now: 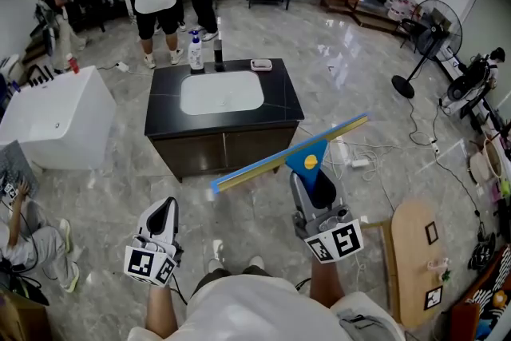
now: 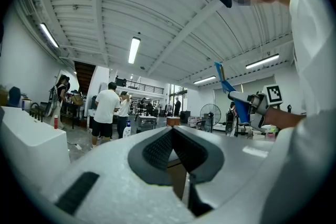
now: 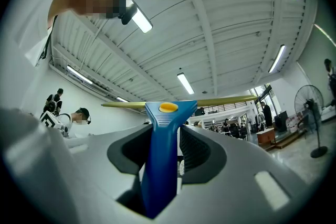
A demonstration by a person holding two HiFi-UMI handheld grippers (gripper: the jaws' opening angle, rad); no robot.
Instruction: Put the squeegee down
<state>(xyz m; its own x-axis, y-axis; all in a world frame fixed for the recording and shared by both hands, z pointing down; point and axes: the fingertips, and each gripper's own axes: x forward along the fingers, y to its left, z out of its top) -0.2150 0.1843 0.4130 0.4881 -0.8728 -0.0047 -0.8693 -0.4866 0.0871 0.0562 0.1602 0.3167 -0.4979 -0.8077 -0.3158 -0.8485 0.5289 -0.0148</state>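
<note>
The squeegee [image 1: 307, 160] has a blue handle with a yellow button and a long yellow-edged blade. It slants up to the right in front of me. My right gripper [image 1: 314, 184] is shut on the handle, which sits squeezed between the pads in the right gripper view, with the squeegee [image 3: 161, 165] pointing up past them. My left gripper [image 1: 164, 210] hangs lower left with nothing in it. In the left gripper view its tips [image 2: 172, 132] meet. That view also shows the squeegee [image 2: 232, 94] off to the right.
A black sink cabinet [image 1: 283, 98] with a white basin stands ahead, carrying a pump bottle [image 1: 195, 52], a faucet [image 1: 218, 52] and a soap dish [image 1: 261, 65]. A white tub [image 1: 56, 120] is at left, a wooden board [image 1: 413, 251] at right, a fan [image 1: 435, 32] farther back. People stand beyond.
</note>
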